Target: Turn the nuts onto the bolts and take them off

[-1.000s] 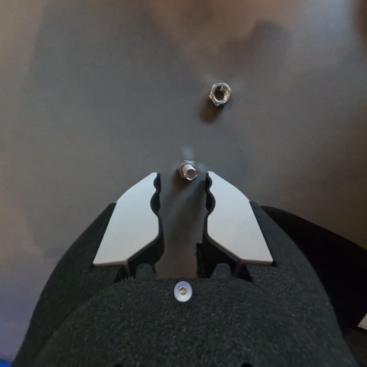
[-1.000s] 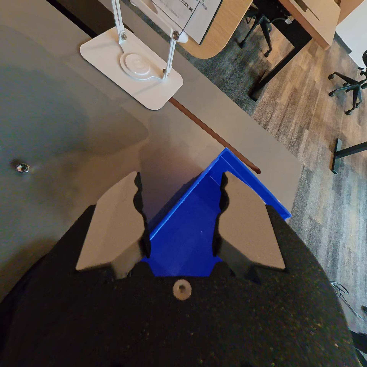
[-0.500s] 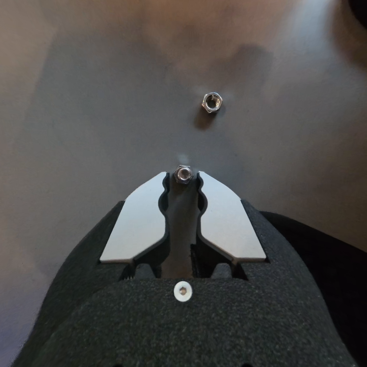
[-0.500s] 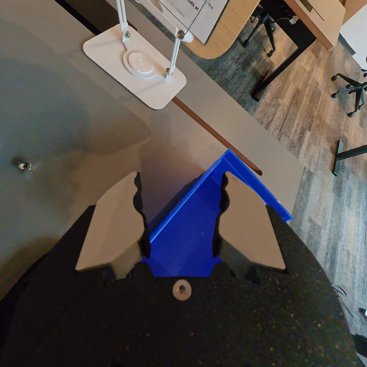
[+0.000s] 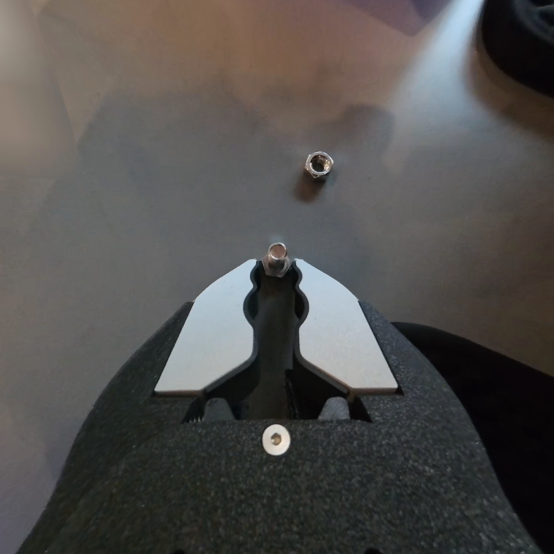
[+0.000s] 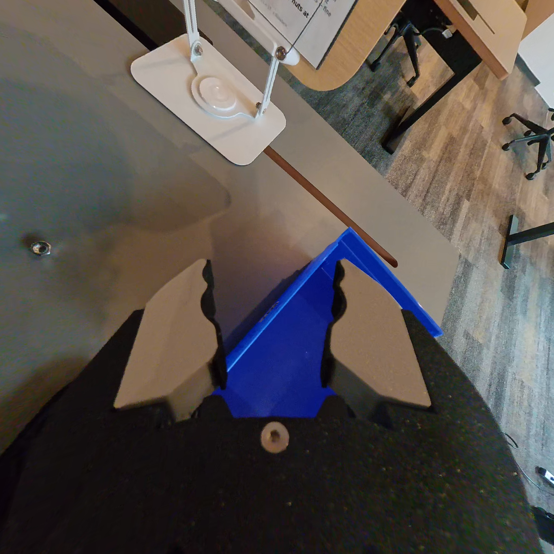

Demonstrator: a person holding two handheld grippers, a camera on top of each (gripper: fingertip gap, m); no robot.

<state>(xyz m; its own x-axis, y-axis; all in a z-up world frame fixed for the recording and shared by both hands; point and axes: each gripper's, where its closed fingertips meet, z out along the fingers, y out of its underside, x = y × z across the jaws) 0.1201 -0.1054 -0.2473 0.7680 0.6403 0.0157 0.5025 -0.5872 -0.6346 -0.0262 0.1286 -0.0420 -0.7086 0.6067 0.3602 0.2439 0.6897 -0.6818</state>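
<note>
While pinched at the fingertips [image 5: 302, 266], bolt [image 5: 276, 260] with a nut around it sits clamped in left tool [image 5: 275, 265], jaws narrowed to the width of that nut, shaft end pointing away from the camera. Farther ahead on grey surface [image 5: 150, 195], loose nut [image 5: 318, 165] lying apart from the bolt, hole facing up. On the right, tool [image 6: 273, 263] spread wide and holding nothing, hovering over blue bin [image 6: 287, 353] near the surface edge. Same loose nut [image 6: 40, 248] well to the left. Behind, white stand [image 6: 209, 99] resting on the surface.
</note>
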